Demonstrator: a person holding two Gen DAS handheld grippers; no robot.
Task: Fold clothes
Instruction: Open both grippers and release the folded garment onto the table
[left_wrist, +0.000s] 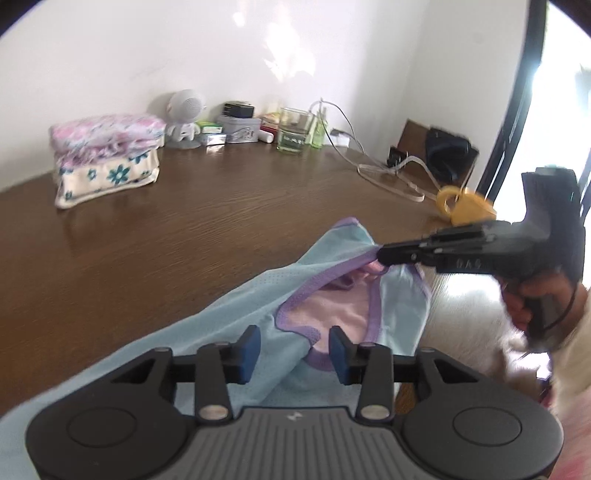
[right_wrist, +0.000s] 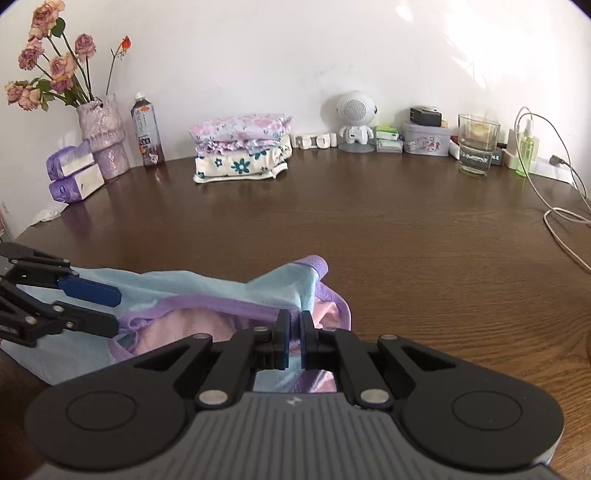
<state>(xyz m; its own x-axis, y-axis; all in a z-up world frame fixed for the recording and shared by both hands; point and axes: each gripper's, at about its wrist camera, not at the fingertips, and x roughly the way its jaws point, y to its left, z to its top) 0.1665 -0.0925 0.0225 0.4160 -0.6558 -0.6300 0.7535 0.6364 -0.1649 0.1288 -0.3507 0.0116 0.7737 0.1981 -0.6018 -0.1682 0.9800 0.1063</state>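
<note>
My right hand-held gripper (right_wrist: 294, 339) is clamped on the purple trim of the blue garment (left_wrist: 236, 310). My left hand-held gripper (left_wrist: 293, 350) stands open over it, nearer me than the folded stack (right_wrist: 242, 147) on the counter (right_wrist: 406, 240).

Your left hand-held gripper (left_wrist: 293, 349) had a ribbed grey body, black linkage arms with silver pivot screws and blue finger pads (left_wrist: 248, 350). Your right hand-held gripper (right_wrist: 294, 338) matched it, with a black pistol-style handle and a thin black cord.

Legible text: raised characters resembling "DAS" on the black right gripper (left_wrist: 380, 254) body. Brown plastic drink bottle (right_wrist: 147, 129) label: print too small to read.
</note>
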